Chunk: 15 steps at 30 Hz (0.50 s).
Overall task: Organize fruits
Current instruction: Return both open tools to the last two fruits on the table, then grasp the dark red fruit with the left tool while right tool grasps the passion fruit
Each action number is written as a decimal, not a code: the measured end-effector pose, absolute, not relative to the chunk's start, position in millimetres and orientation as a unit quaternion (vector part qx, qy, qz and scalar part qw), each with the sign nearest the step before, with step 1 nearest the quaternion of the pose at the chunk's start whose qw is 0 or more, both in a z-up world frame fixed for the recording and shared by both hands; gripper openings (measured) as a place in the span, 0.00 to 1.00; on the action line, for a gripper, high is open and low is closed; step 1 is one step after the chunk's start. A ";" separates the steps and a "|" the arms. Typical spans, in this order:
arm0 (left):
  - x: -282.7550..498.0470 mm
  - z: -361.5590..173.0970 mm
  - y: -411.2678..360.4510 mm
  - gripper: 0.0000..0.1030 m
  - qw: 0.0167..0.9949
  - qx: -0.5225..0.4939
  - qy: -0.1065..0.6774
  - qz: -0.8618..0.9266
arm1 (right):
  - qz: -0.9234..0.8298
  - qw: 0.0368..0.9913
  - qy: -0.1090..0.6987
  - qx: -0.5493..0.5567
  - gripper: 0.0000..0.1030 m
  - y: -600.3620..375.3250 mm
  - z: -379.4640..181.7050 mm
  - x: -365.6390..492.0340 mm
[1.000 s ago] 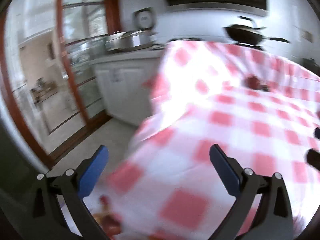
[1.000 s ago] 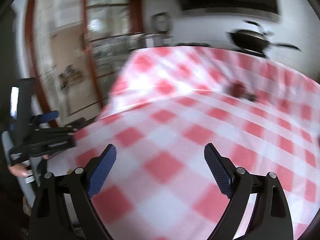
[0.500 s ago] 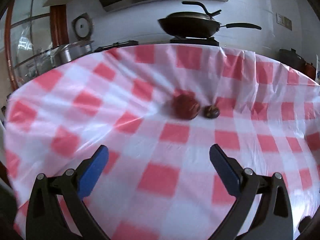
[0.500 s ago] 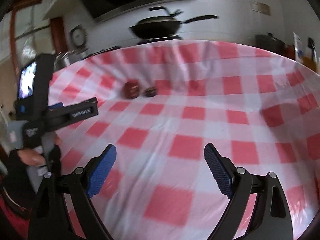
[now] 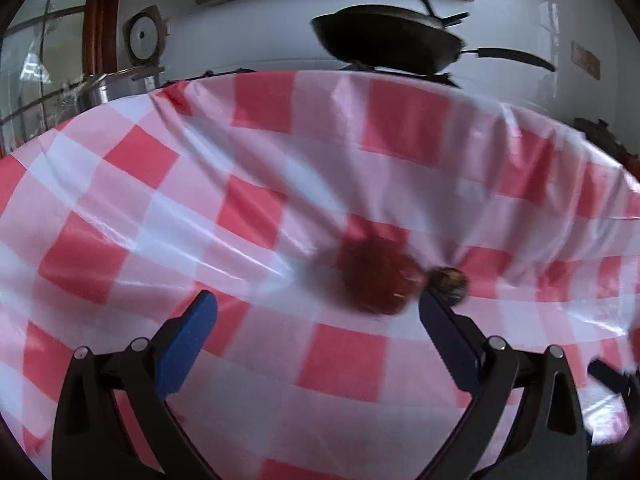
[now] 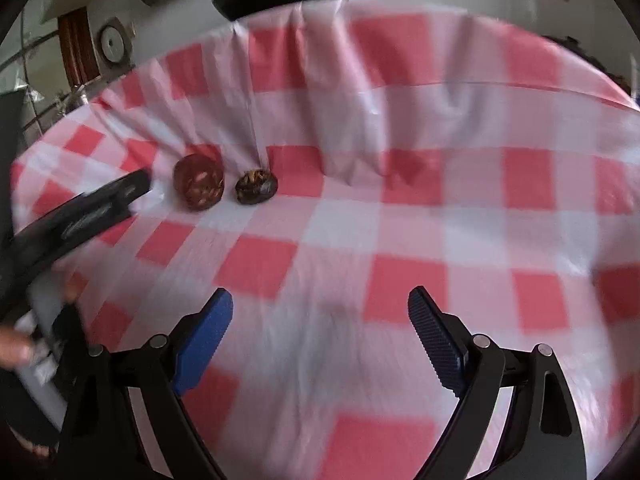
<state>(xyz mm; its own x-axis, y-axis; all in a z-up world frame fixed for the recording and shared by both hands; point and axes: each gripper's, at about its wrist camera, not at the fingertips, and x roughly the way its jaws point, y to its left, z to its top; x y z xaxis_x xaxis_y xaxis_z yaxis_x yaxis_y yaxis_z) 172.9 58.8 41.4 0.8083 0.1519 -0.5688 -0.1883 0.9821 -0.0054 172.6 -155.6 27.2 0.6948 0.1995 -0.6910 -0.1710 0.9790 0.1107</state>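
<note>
A dark red round fruit [image 5: 378, 276] [image 6: 199, 187] lies on the red-and-white checked tablecloth [image 5: 200, 208] [image 6: 400, 208]. A smaller dark brown fruit [image 5: 448, 282] [image 6: 256, 186] sits just to its right, almost touching it. My left gripper [image 5: 318, 312] is open with nothing between its blue pads; the red fruit lies just ahead of it, near the right finger. My right gripper [image 6: 320, 308] is open and empty, well short of both fruits, which lie to its upper left. The left gripper's body [image 6: 84, 212] shows at the left edge of the right wrist view.
A black wok [image 5: 384, 42] stands on a stove behind the table's far edge. A steel pot [image 5: 116, 86] and a round gauge [image 5: 142, 36] are at the back left. A person's hand [image 6: 16, 344] holds the left tool. The cloth is creased near the fruits.
Both grippers swung from the table's left corner toward its middle and closed in on the two fruits, which now look larger. Both stayed open.
</note>
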 end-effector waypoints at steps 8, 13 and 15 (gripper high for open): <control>185.7 32.1 83.6 0.98 0.941 -0.061 0.317 0.101 | 0.110 0.899 0.424 -0.020 0.71 -102.6 12.4 251.8; 185.2 31.7 85.0 0.98 0.941 -0.064 0.318 0.100 | 0.104 0.895 0.433 -0.025 0.65 -91.8 7.8 271.6; 185.8 31.5 85.8 0.98 0.940 -0.066 0.319 0.101 | 0.105 0.895 0.433 -0.028 0.64 -88.5 7.1 275.9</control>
